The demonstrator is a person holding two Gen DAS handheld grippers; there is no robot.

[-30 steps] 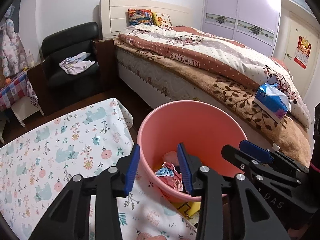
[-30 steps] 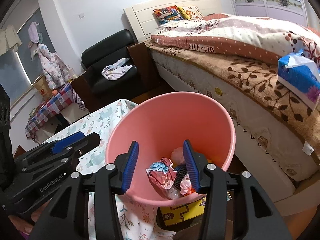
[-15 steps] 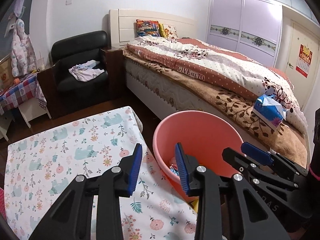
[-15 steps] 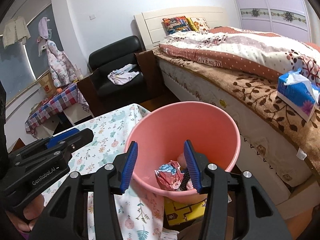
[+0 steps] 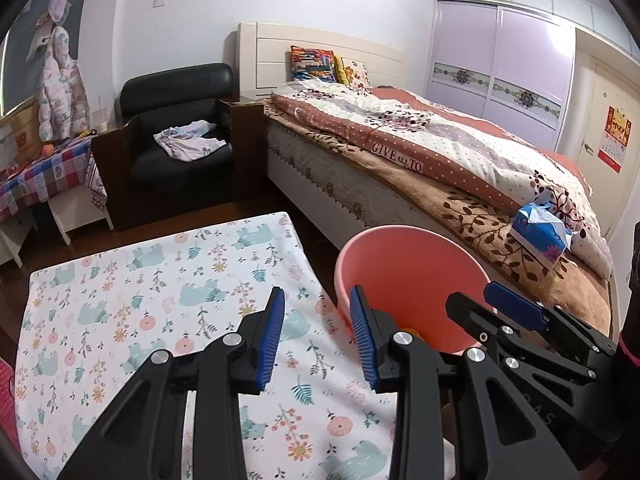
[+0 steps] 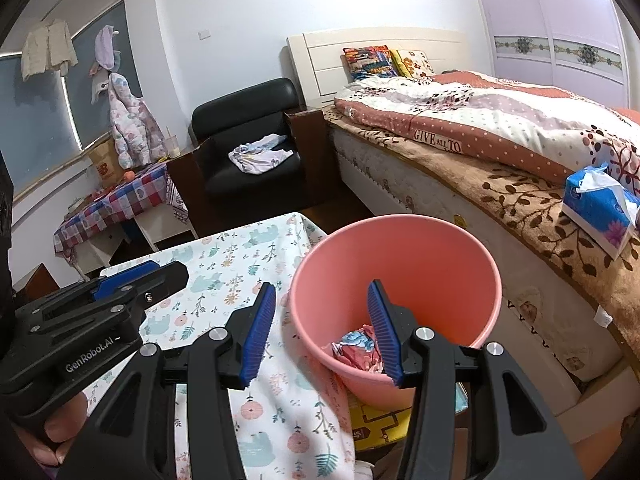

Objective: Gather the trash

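- The left gripper (image 5: 317,332) is held part open and empty over the table (image 5: 120,304), near its right edge.
- The right gripper (image 6: 322,330), also part open and empty, is poised above the pink bin (image 6: 460,240).
- Crumpled wrappers (image 6: 356,350) are seen in the bin's bottom, below the right gripper.

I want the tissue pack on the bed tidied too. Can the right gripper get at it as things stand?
Probably yes. The right gripper is open and empty, and the blue tissue pack lies exposed on the brown blanket with nothing over it. The pink bin stands between, so the hand would have to pass over it.
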